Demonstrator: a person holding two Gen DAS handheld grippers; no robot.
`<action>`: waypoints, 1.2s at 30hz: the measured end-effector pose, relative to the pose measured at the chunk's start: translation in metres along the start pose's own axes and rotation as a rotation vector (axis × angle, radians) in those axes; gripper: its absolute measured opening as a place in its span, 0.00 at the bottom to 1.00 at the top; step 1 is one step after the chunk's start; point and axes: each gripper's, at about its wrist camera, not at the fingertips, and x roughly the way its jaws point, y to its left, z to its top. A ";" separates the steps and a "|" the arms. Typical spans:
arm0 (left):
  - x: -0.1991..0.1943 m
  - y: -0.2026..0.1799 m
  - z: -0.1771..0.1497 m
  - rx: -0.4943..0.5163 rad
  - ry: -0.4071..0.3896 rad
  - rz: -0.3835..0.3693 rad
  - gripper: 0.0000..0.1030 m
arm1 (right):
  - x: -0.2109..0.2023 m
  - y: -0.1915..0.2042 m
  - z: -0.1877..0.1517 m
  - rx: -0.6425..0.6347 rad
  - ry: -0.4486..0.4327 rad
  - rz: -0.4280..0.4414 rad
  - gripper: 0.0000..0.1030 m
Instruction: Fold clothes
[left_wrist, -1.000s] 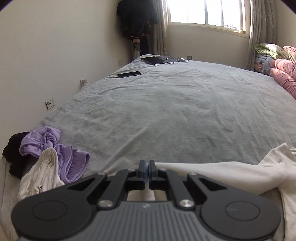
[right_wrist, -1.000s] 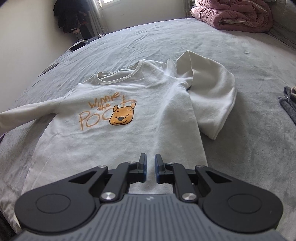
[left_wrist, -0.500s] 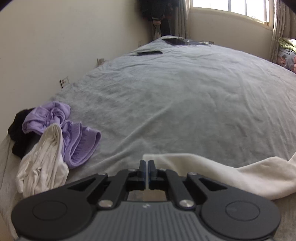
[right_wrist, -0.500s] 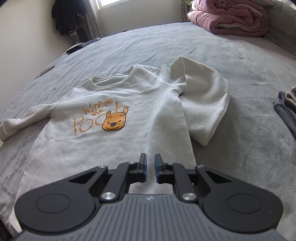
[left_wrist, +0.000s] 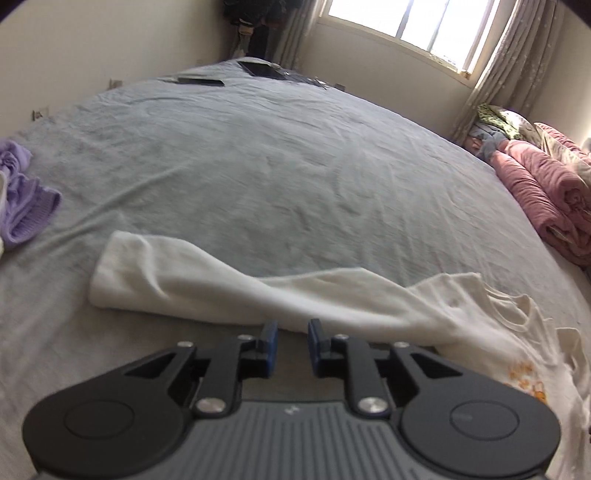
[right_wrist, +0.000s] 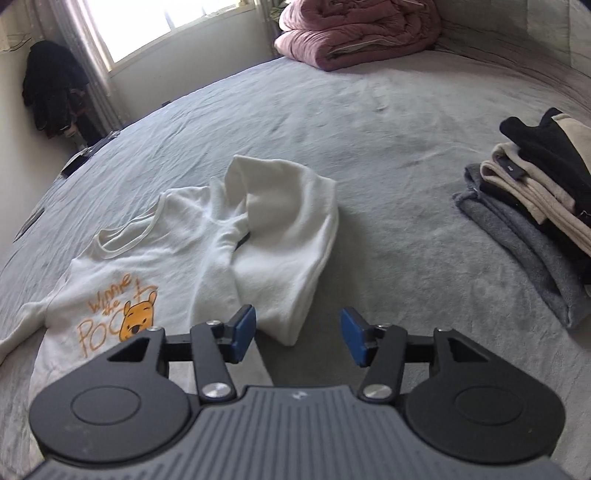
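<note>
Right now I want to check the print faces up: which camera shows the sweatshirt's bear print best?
The right wrist view: the bear print lies face up on the white sweatshirt, partly hidden behind the right gripper. The left wrist view catches only orange traces at the edge.

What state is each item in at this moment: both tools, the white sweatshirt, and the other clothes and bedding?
Left tool: open, holding nothing, just short of the sleeve.
Right tool: wide open, holding nothing.
White sweatshirt: unfolded, print up.
Its long sleeve: stretched out flat.
Its other sleeve: doubled back, rumpled.
Stack of clothes: folded, piled.
Purple garment: crumpled.
Pink quilt: folded.
</note>
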 end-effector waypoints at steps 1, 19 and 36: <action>0.004 -0.012 -0.007 -0.007 0.023 -0.029 0.17 | 0.003 0.000 0.001 -0.003 0.003 -0.004 0.54; 0.048 -0.077 -0.075 0.099 0.042 -0.192 0.25 | -0.022 -0.009 0.044 -0.035 -0.223 0.088 0.04; 0.053 -0.090 -0.076 0.204 0.012 -0.168 0.25 | -0.001 -0.170 0.103 0.842 -0.380 -0.184 0.16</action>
